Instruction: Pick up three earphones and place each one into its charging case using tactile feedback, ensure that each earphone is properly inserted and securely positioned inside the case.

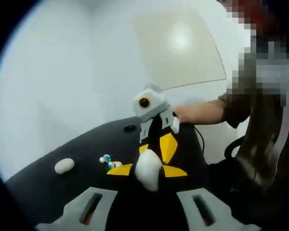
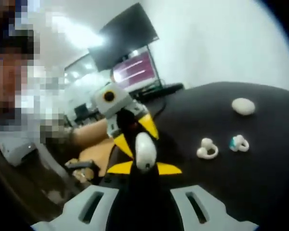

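A white oval charging case (image 1: 149, 172) (image 2: 145, 151) is held above the black table (image 1: 48, 187) (image 2: 260, 178), where the two grippers meet tip to tip. My left gripper (image 1: 148, 174) (image 2: 138, 140) appears shut on it from one side. My right gripper (image 2: 144, 166) (image 1: 153, 155) appears shut on it from the other. A second white case (image 1: 64, 165) (image 2: 243, 106) lies on the table. Near it lie a white earphone (image 2: 207, 149) (image 1: 115, 165) and a teal-and-white earphone (image 2: 239, 143) (image 1: 106, 159).
A person sits close by, a hand (image 1: 197, 113) behind the right gripper and a forearm (image 2: 86, 132) behind the left one. A small black object (image 1: 130, 128) lies at the table's far edge. A monitor (image 2: 135, 67) stands at the back, and a chair (image 1: 233, 147) beside the table.
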